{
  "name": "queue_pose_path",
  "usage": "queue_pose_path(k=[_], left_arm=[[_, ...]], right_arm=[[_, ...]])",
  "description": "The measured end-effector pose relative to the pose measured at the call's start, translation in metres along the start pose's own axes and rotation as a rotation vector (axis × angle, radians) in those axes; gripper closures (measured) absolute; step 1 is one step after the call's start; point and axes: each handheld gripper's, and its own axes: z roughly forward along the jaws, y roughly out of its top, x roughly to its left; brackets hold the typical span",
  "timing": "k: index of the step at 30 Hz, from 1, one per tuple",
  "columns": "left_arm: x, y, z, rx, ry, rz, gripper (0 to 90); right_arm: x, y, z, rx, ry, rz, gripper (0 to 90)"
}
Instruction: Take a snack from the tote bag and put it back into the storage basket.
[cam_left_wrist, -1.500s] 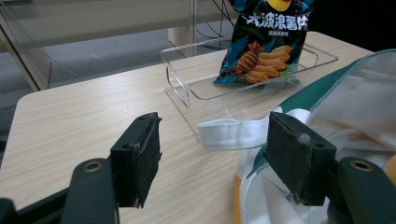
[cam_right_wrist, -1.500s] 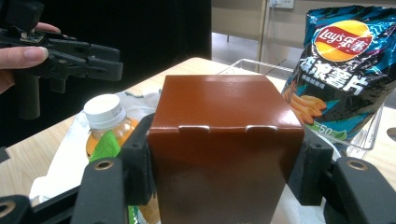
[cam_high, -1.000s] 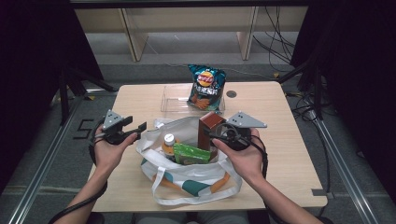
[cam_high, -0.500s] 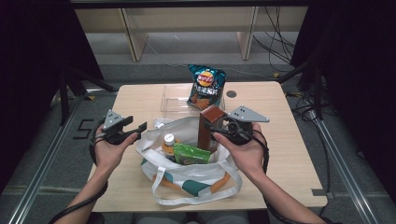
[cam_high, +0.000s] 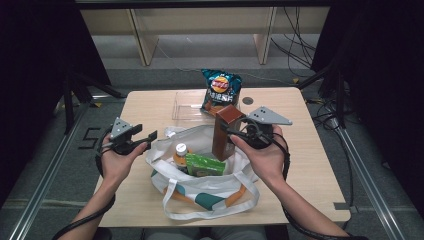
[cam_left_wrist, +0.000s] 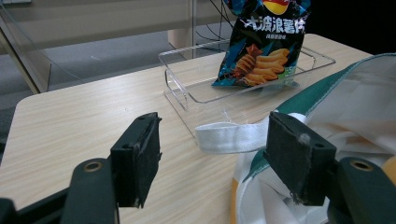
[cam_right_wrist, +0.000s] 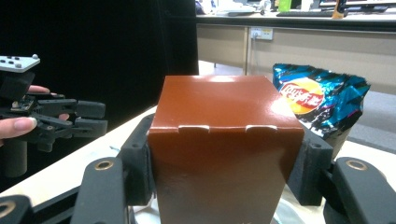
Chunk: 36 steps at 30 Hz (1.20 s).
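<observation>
Counter (cam_high: 310, 165): carries everything here.
Tote bag (cam_high: 210, 200): white, open-mouthed, at the near edge.
Chips bag (cam_high: 221, 90): upright in the clear tray (cam_high: 187, 107).
Brown box (cam_high: 227, 131): upright above the tote's mouth (clear of it).
Right tongs (cam_high: 235, 132): pinching the brown box.
Left tongs (cam_high: 150, 135): spread, empty, just beside the tote.

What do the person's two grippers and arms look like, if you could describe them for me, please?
Both the left gripper and the right gripper are black, each with two blocky jaws faced with dark pads, brass-coloured pivot screws and a grey three-cornered plate on top. A black cable trails from each. The forearms are bare, with no sleeves in view.
</observation>
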Motion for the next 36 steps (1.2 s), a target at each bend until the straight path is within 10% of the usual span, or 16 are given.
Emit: queue_pose_path(k=[36], left_arm=[[-0.001, -0.001, 0.002, 0.005, -0.006, 0.003, 34.6]], right_arm=[[-0.008, 0.025, -0.001, -0.044, -0.039, 0.021, 39.2]])
